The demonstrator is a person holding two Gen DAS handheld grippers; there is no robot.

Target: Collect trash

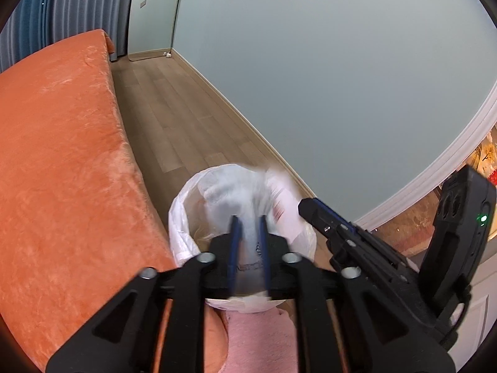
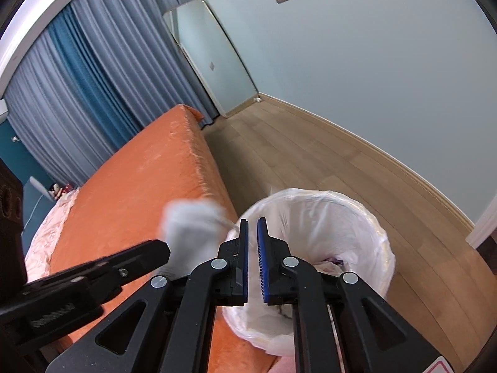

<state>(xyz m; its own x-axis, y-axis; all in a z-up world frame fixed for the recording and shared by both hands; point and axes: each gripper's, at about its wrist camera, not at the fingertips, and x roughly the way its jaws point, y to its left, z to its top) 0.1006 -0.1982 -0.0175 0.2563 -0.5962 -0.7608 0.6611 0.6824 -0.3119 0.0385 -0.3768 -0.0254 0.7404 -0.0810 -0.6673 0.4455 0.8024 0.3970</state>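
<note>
A bin lined with a white plastic bag [image 1: 183, 217] [image 2: 366, 217] stands on the floor beside the orange bed. My left gripper [image 1: 248, 220] is shut on a white crumpled wrapper [image 1: 230, 195] and holds it over the bin's rim. In the right wrist view the wrapper [image 2: 189, 227] is a blurred white wad above the bed's edge, left of the bin. My right gripper [image 2: 252, 222] is above the bin's near rim, its jaws a narrow gap apart and empty. Some trash [image 2: 332, 262] lies inside the bin.
The orange bed [image 1: 62, 171] [image 2: 139, 186] runs along the left. Wood floor [image 1: 174, 115] [image 2: 310, 158] lies between bed and pale wall. A pink cloth [image 1: 261, 338] is below the bin. A mirror [image 2: 214, 56] leans on the far wall, by blue curtains [image 2: 84, 71].
</note>
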